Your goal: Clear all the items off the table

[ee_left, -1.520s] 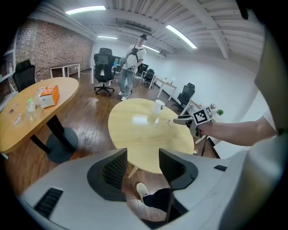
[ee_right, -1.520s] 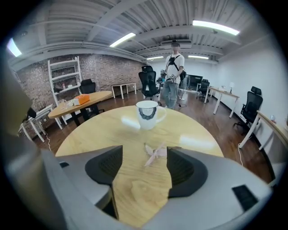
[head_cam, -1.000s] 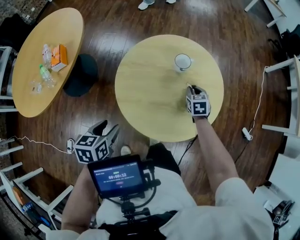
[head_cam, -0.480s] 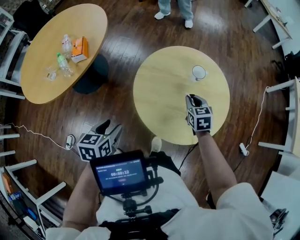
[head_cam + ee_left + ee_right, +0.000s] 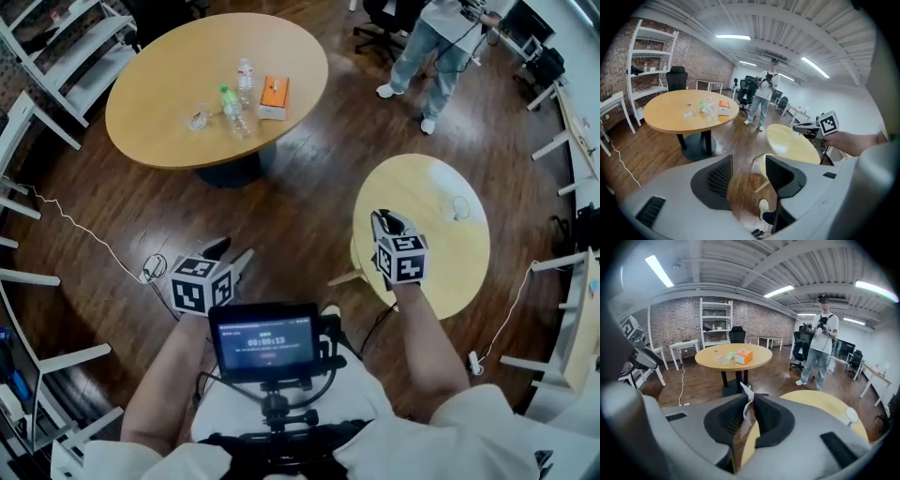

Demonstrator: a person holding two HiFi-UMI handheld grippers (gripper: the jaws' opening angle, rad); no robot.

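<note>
Looking down in the head view, my right gripper hangs over the left edge of the small round worktop, where a cup sits near the right rim. My left gripper waits at lower left above the floor, out of the way, I'd say. The big worktop at upper left carries bottles and an orange box, so it is likely where cleared things gather. In the left gripper view my fingers stand apart with only floor and a shoe between them, free for the next pick. In the right gripper view my fingers are pressed together on a thin crumpled wrapper, pinched flat so it cannot slip, and the big worktop lies straight ahead at centre frame.
</note>
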